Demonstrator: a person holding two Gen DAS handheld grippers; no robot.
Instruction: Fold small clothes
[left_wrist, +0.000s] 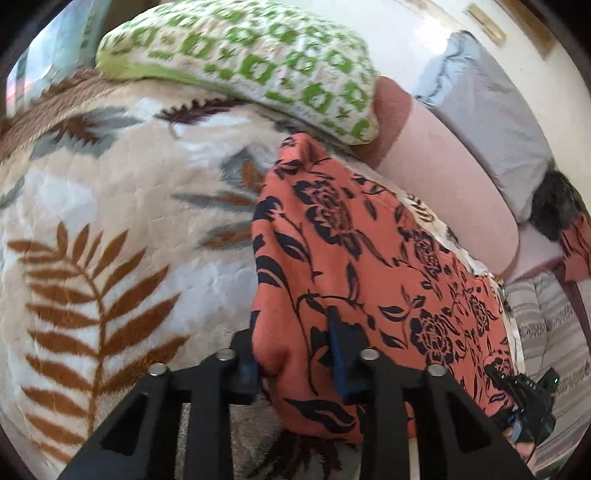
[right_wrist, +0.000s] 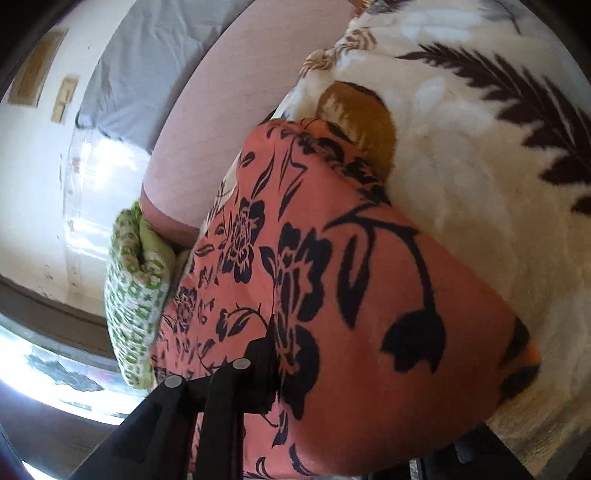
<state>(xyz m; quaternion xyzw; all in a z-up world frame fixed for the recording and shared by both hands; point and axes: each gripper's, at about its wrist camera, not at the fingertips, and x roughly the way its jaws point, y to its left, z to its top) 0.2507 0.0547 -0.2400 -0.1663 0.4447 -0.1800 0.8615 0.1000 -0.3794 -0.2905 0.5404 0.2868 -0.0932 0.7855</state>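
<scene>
Leafy blanket (left_wrist: 110, 206) underneath; both grippers (left (left_wrist: 295, 354), right (right_wrist: 280, 373)) pinch orange floral garment (left_wrist: 354, 266).

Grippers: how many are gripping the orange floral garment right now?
2. The left gripper pinches a bunch of the orange floral garment at its near edge; the right gripper holds the far end, one finger hidden by cloth.

One orange floral garment (left_wrist: 369, 266), one leaf-print blanket (left_wrist: 110, 221), one green-patterned pillow (left_wrist: 258, 55).
</scene>
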